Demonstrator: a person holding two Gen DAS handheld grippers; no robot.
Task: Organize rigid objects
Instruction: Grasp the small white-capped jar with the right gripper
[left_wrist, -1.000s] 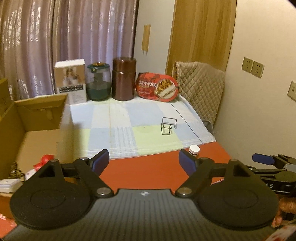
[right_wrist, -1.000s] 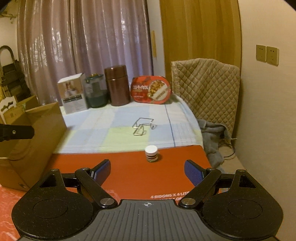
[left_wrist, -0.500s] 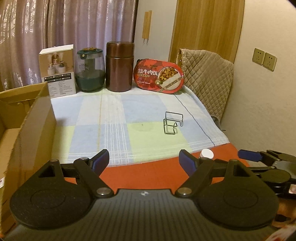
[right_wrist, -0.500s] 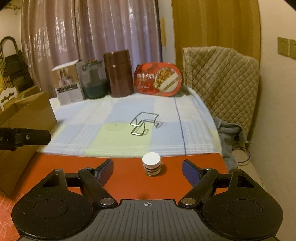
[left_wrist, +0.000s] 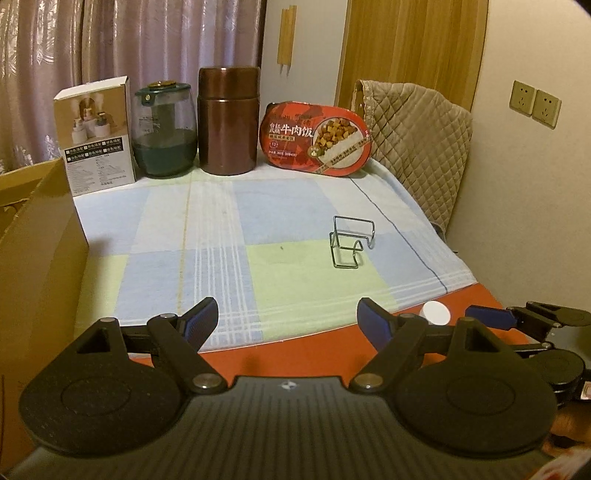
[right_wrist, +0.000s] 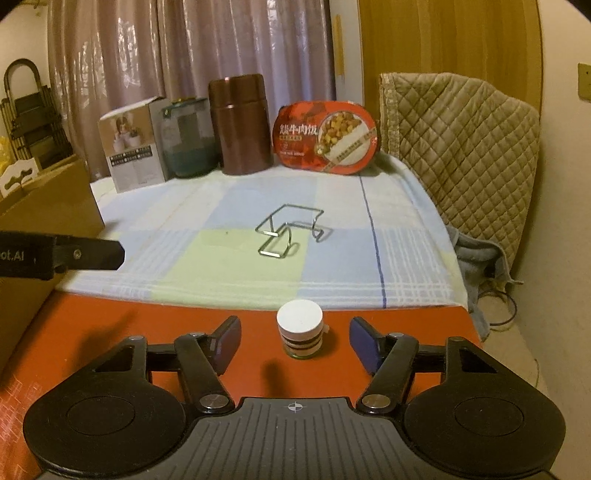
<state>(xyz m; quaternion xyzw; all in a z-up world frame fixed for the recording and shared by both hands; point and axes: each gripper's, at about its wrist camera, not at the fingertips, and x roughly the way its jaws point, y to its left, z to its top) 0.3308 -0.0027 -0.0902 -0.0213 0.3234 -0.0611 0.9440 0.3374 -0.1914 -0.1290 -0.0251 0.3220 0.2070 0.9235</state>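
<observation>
There's the small bottle (right_wrist: 300, 329), white cap on top, striped label round its body, standing upright on the red surface just off the near edge of the checked cloth (right_wrist: 236, 258). Out on that cloth sits the bent wire stand (right_wrist: 291, 234), bare metal, resting on its loops, well apart from the bottle and toward the cloth's middle.

Bent-wire stand (right_wrist: 291, 234) – shiny metal – on soft woven cloth (right_wrist: 229, 266) (checked).

The red food tray (left_wrist: 318, 139) at 12 o'clock reads "牛肉饭". The left hand-held gripper (right_wrist: 61, 254) at 9 o'clock shows "ot.AI".
</observation>
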